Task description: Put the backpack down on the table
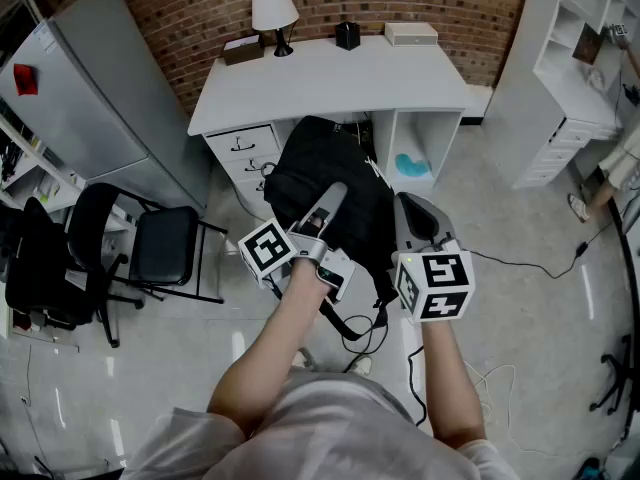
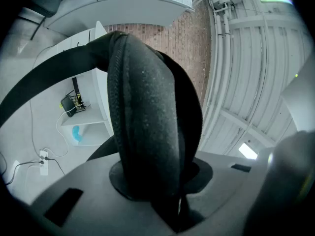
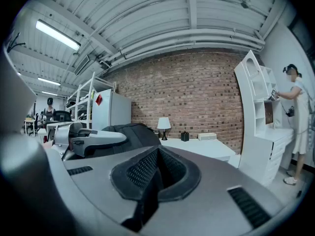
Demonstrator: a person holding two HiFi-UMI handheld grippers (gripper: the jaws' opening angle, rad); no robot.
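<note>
A black backpack [image 1: 335, 173] hangs in the air in front of the white table [image 1: 330, 78], lower than the tabletop. My left gripper [image 1: 333, 196] is shut on its thick padded strap [image 2: 147, 122], which fills the left gripper view between the jaws [image 2: 157, 181]. My right gripper [image 1: 415, 208] is level at the pack's right side. Its jaws [image 3: 155, 173] are shut with nothing between them. The right gripper view has the backpack [image 3: 133, 134] and the left gripper [image 3: 88, 137] at its left, with the table [image 3: 197, 146] beyond.
On the table's back edge stand a lamp [image 1: 274, 13], a black box [image 1: 347, 35] and a white box [image 1: 411, 34]. Drawers [image 1: 245, 153] sit under its left half. A black chair [image 1: 160, 243] is at left, white shelving [image 1: 570, 58] at right, cables [image 1: 520, 263] on the floor.
</note>
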